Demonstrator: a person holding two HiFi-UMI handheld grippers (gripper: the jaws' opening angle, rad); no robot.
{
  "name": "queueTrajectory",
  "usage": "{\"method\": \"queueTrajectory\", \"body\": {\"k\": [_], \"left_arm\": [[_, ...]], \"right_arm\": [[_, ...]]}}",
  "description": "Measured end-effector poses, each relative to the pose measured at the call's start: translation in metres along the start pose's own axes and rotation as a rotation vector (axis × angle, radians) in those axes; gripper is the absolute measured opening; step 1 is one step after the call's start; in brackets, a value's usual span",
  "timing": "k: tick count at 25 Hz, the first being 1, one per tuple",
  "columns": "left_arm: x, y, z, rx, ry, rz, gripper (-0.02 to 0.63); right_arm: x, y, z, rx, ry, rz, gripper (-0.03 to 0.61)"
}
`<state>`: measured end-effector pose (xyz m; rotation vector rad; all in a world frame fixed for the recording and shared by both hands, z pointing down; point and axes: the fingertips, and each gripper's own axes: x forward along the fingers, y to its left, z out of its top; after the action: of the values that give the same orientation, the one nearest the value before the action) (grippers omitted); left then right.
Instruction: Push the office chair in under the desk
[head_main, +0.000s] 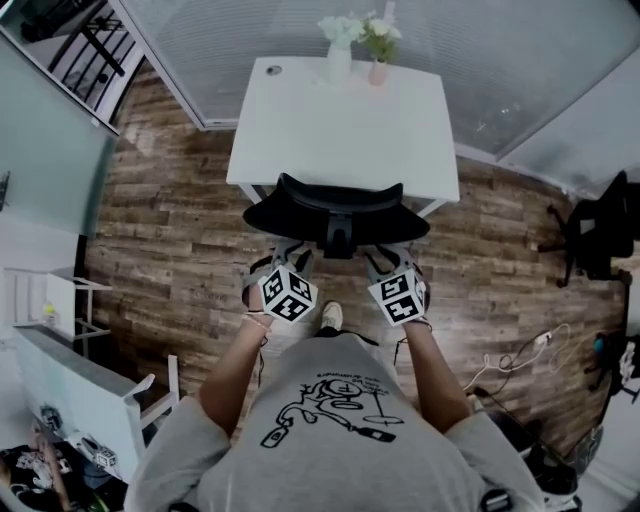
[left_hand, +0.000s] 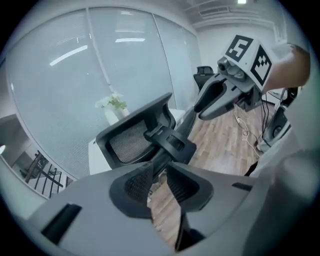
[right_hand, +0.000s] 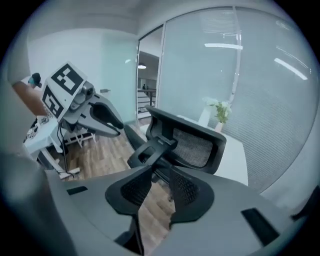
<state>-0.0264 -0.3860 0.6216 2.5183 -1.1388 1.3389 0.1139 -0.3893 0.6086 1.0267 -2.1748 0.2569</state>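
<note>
Now the chair sits at the tabletop edge. Left gripper and right gripper hover behind it, fingers apart, empty

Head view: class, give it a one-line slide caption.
Office chair at the white desk, left gripper and right gripper open behind its backrest.

Illumination is even, cool and moderately bright. Overhead lighting reflects as glare streaks on the glass wall behind the desk, whose white top is nearly washed out. Shadows on the floor beside the desk are faint and soft. All views bend strongly at the edges. Both gripper views have dark corners and soft foregrounds.
</note>
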Motion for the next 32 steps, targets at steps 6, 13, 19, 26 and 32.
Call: {"method": "queueTrajectory", "body": {"k": [6,13,19,26,32], "left_arm": [[-0.045,-0.014,0.047,-0.178,-0.2,-0.069,0.049],[-0.11,-0.004,0.099,-0.341,-0.424,-0.114,0.003],[-0.156,-0.009,0.133,-0.439,-0.583,-0.18,0.002],[-0.183,-0.008,0.148,-0.466,-0.661,-0.201,0.002],[-0.18,-0.013,0.149,-0.442,-0.674,-0.218,0.002]], "right_arm": [[-0.04,0.016,0.048,0.123,-0.162,0.042,0.097],[-0.085,0.035,0.096,0.164,-0.304,0.094,0.074],[-0.118,0.051,0.131,0.194,-0.402,0.129,0.057],[-0.144,0.062,0.151,0.195,-0.468,0.15,0.054],[-0.147,0.062,0.153,0.204,-0.479,0.139,0.043]]}}
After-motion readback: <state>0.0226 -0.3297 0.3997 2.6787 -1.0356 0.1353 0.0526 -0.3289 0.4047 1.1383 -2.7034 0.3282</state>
